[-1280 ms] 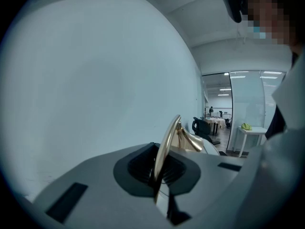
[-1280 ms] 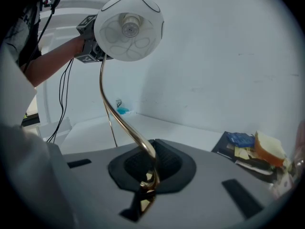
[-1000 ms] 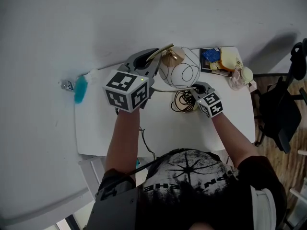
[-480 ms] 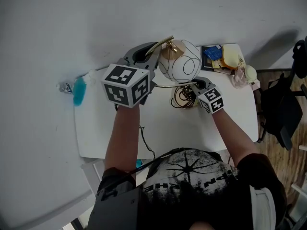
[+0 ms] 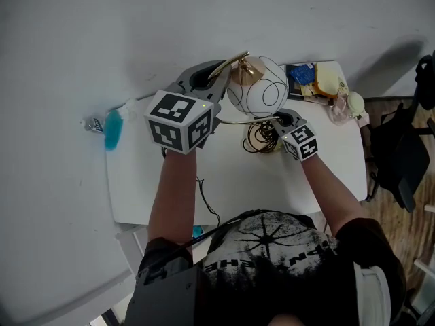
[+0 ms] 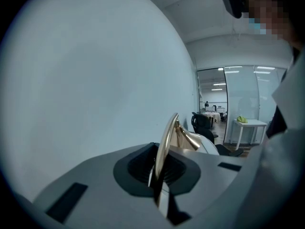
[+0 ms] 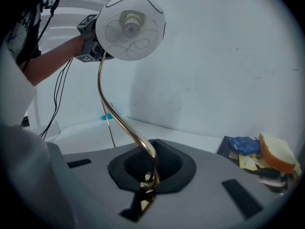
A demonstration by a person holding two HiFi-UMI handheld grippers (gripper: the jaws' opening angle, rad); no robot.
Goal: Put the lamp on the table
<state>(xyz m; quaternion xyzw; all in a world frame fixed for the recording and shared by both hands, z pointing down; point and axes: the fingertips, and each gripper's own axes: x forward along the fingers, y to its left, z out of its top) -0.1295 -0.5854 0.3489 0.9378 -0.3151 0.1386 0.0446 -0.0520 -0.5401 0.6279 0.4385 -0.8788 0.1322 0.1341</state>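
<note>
Head view
Lamp (image 5: pixel 257 91): held between both grippers above the far middle of the white table (image 5: pixel 224 189); whether any part rests on the top I cannot tell.
Shade (image 5: pixel 262 95): white globe with thin black wire loops, a gold cap on its left side.
Left gripper (image 5: pixel 215 84): reaches in from the left, marker cube facing up, a gold stem (image 5: pixel 231 63) sticking out past its fingers.
Right gripper (image 5: pixel 276 121): lower and to the right, just beside a coil of dark cable (image 5: pixel 259 141) lying on the table.
Far right corner of the table: blue packets (image 5: pixel 300 79) and a yellow thing (image 5: pixel 327 81).
Left edge of the table: a turquoise thing (image 5: pixel 113 126).

Left gripper view
Fingers (image 6: pixel 143 168): closed on the flat gold stem, which rises straight out between them.
Beyond: the gold cap and a bit of the white shade, then a pale wall.

Right gripper view
Fingers (image 7: pixel 164 163): closed on the lower end of the curved gold stem.
Stem: sweeps up and to the left to the shade, high in the frame.
Behind the shade: the left gripper's cube and the person's forearm.
</note>
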